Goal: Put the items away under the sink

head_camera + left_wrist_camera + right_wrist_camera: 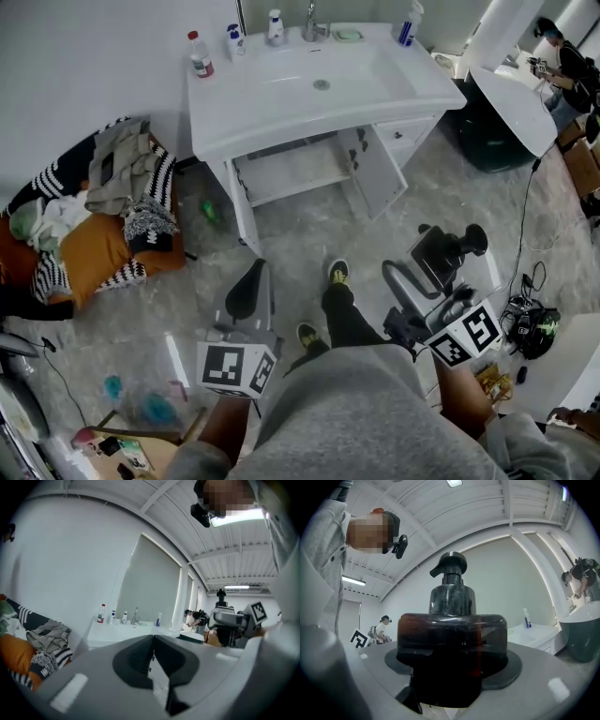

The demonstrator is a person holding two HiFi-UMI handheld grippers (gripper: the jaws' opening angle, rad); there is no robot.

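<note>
Your right gripper has matt grey plastic jaws with dull black pads. They are closed on a pump bottle that is glossy, dark brown and see-through, whether plastic or glass you can't tell. Your left gripper shows the same matt grey shell, its ribbed black pads pressed together.

In the head view:
- **Twelve o'clock:** the vanity is smooth glossy white, and its tap is bright metal.
- **Underfoot:** the floor looks like grey marbled tile with a faint sheen.
- **Nine o'clock:** the clothes heap is soft knitted and woven cloth.
</note>
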